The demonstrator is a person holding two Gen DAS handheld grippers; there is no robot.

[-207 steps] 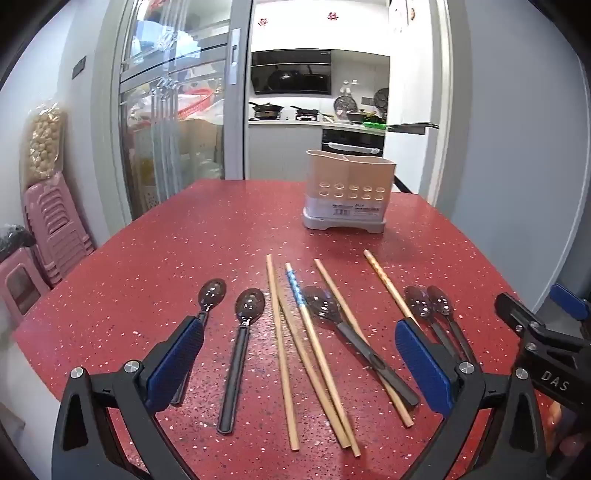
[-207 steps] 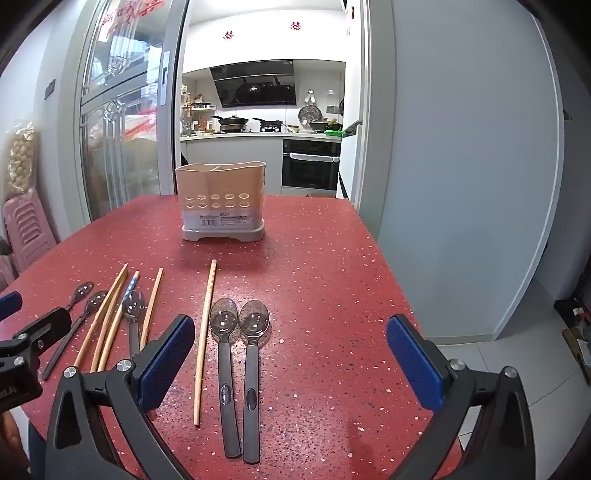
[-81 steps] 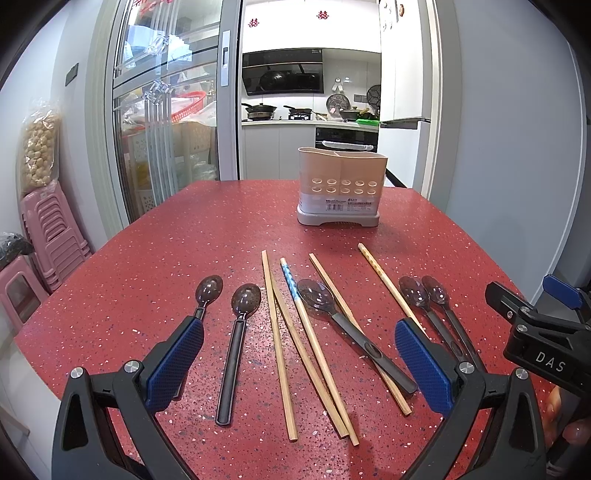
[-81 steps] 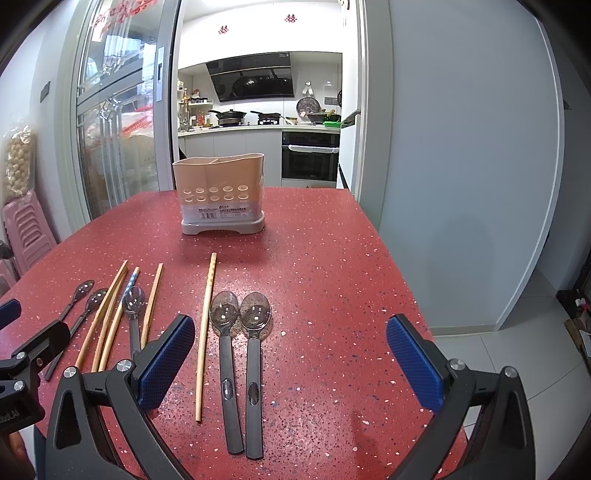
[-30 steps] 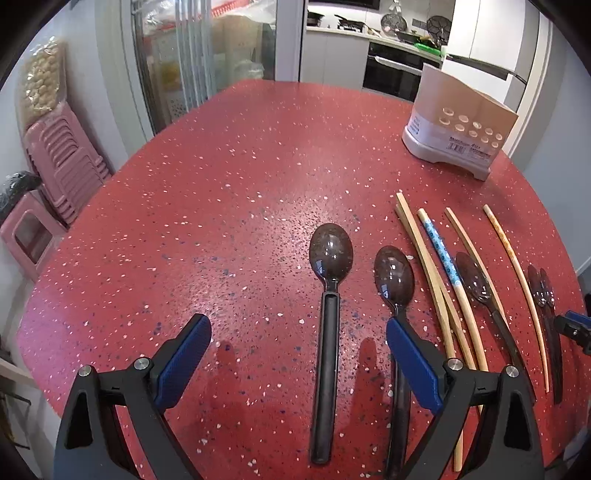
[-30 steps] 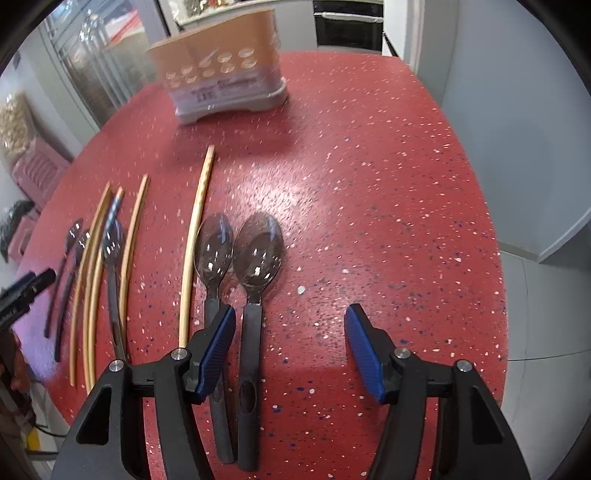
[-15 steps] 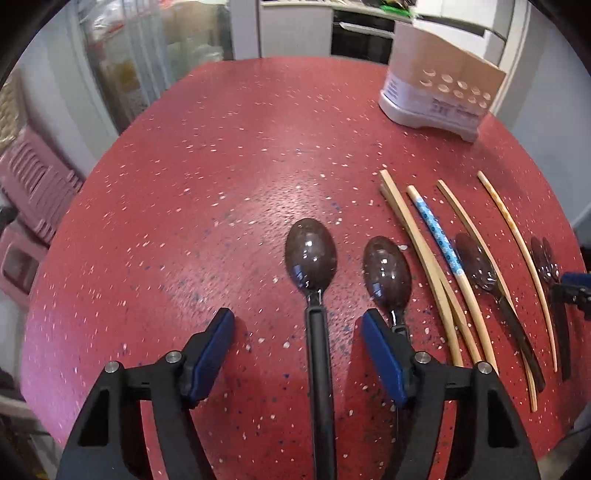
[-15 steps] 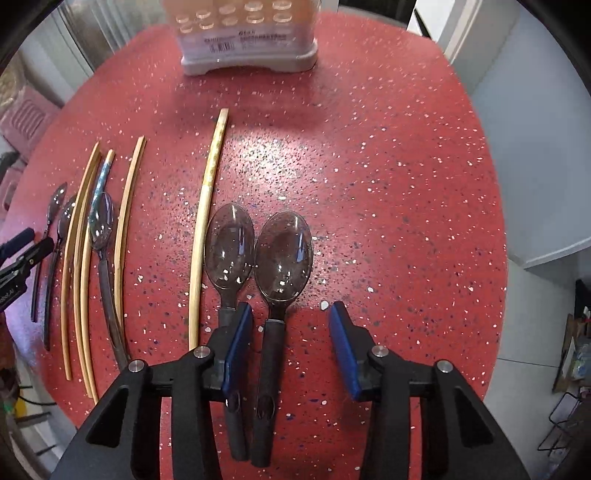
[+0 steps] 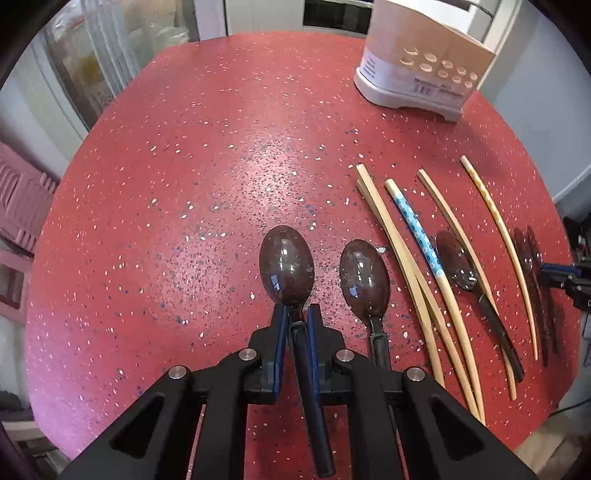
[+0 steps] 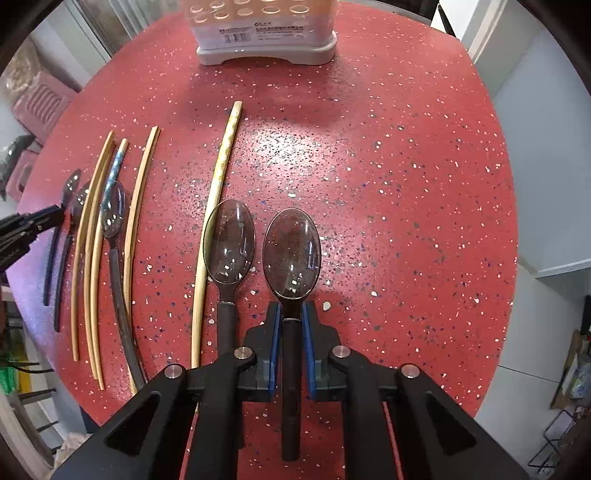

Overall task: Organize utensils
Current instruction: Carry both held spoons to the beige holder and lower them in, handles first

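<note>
we have both grippers pointing steeply down at the red table, each closing on a spoon. the left gripper has its blue pads pinching the neck of the leftmost spoon, whose handle runs back between the jaws towards us. the right gripper is doing the same on the rightmost spoon, pads pressed to the handle just behind the bowl. both spoons seem to lie flat on the table, so we judge this to be the grasp step, with the lift not yet made.

next we probably need to raise each spoon cleanly without dragging its neighbour: a second spoon lies just right of the left gripper, and another just left of the right gripper. then comes the carry to the utensil holder, which stands far ahead at the table's back edge, and a turn to drop each spoon in upright.

counting outward: five spoons in all, two by each gripper and a fifth among the chopsticks; five chopsticks, one with a blue pattern; one holder.
</note>
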